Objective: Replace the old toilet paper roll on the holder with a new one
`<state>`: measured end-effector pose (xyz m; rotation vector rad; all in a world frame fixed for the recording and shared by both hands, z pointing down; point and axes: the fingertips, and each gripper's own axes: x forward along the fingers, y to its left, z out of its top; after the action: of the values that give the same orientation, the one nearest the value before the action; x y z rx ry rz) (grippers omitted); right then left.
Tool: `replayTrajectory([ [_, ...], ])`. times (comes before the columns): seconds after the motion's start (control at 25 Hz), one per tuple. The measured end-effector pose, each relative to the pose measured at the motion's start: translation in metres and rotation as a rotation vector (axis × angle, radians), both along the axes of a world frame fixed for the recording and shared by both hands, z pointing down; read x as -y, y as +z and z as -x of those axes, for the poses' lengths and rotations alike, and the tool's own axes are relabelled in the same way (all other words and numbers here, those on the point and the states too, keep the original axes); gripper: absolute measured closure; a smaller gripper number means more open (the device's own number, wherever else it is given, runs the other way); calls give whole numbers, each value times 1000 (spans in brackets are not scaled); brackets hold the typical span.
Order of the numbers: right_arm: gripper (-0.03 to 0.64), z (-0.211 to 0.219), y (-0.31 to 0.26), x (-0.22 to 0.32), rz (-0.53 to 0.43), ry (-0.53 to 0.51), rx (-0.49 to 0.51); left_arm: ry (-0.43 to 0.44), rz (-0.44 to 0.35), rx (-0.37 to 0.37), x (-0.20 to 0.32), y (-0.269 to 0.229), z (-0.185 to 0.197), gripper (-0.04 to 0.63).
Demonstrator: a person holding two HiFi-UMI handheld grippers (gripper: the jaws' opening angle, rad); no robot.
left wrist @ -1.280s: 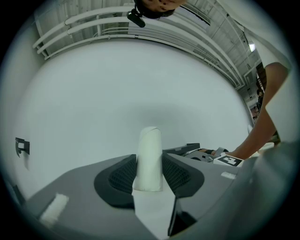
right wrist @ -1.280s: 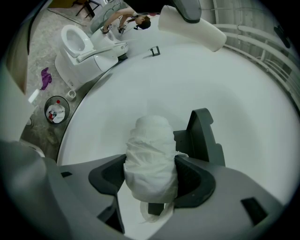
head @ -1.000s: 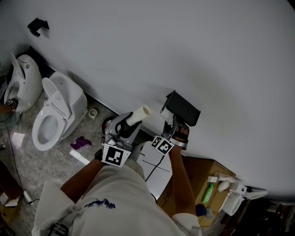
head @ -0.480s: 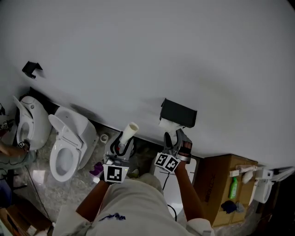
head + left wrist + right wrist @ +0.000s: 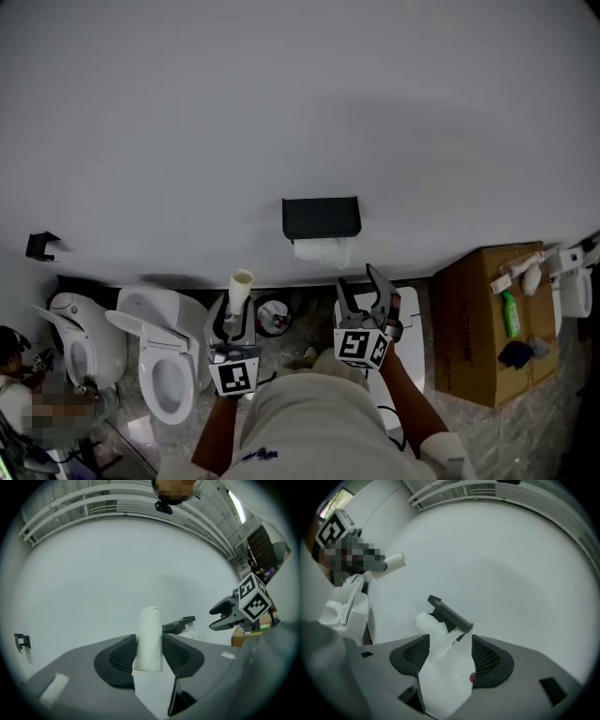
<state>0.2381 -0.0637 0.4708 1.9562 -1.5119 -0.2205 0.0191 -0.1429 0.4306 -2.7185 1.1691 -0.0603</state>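
A black paper holder (image 5: pixel 321 217) is fixed to the white wall, with a white paper roll (image 5: pixel 322 250) showing under its lid. My left gripper (image 5: pixel 232 317) is shut on an empty cardboard tube (image 5: pixel 240 289) that stands upright to the left of the holder. In the left gripper view the tube (image 5: pixel 150 638) sits squeezed between both pads. My right gripper (image 5: pixel 361 289) hangs below and right of the holder, apart from it; its jaws are closing from wide apart and hold nothing. The right gripper view looks at the holder (image 5: pixel 451 613) and roll (image 5: pixel 427 623) from below.
Two white toilets (image 5: pixel 164 361) (image 5: pixel 80 349) stand at the lower left. A cardboard box (image 5: pixel 483 323) with a green bottle (image 5: pixel 511 314) beside it stands at the right. A small tape roll (image 5: pixel 273 317) lies on the floor by the wall. A black bracket (image 5: pixel 39 246) is on the far-left wall.
My right gripper has come away from the holder, down and toward me, and rolled about its axis. The head view swung round. The left gripper still holds the tube.
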Motion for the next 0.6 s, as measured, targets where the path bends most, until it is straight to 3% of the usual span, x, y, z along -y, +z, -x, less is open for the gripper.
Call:
replayTrajectory([
  [0.36, 398, -10, -19, -51, -121, 93, 327, 44, -9, -6, 1, -7, -15, 419],
  [0.6, 447, -14, -24, -66, -155, 91, 425, 50, -3, -25, -1, -11, -21, 420],
])
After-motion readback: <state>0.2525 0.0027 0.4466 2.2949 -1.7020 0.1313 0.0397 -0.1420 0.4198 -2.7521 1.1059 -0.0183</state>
